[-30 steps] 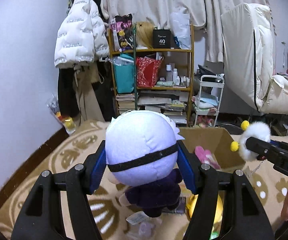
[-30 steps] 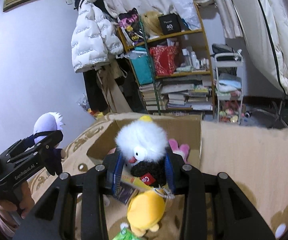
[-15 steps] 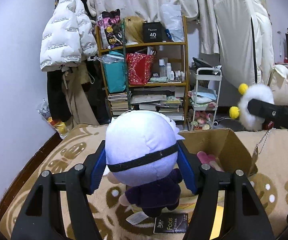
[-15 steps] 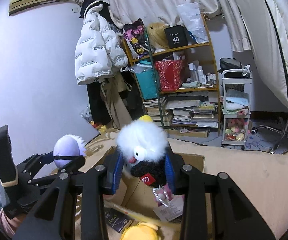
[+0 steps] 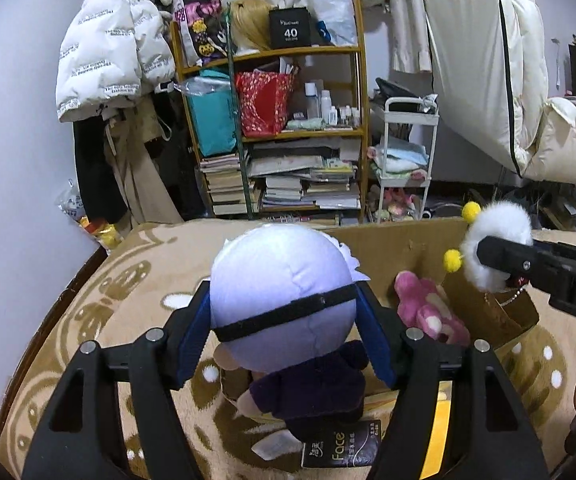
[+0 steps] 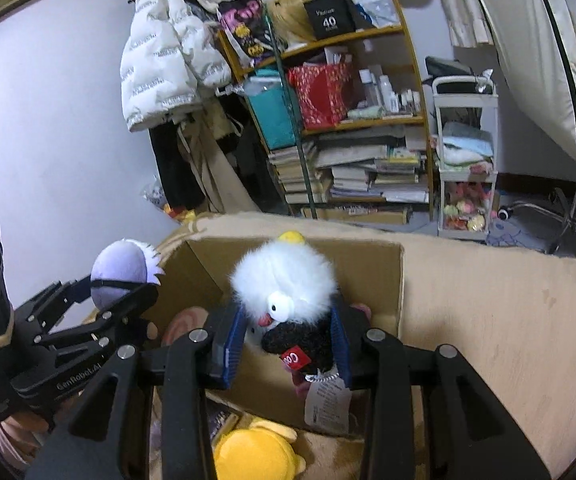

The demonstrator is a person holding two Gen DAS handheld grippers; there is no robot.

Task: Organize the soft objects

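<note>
Beige patterned plush blanket (image 5: 120, 296) covers the surface that carries an open brown cardboard box (image 6: 367, 256). Left gripper (image 5: 284, 322) is opening around the lavender-headed plush doll with a black headband (image 5: 284, 292), which is beside the box's left wall. Right gripper (image 6: 288, 334) clamps the fluffy white-and-black plush bird (image 6: 284, 284) above the box interior. Behind, a wooden shelf unit (image 5: 361, 92) holds books and bags; a white puffer jacket (image 5: 104, 52) hangs on the wall.
</note>
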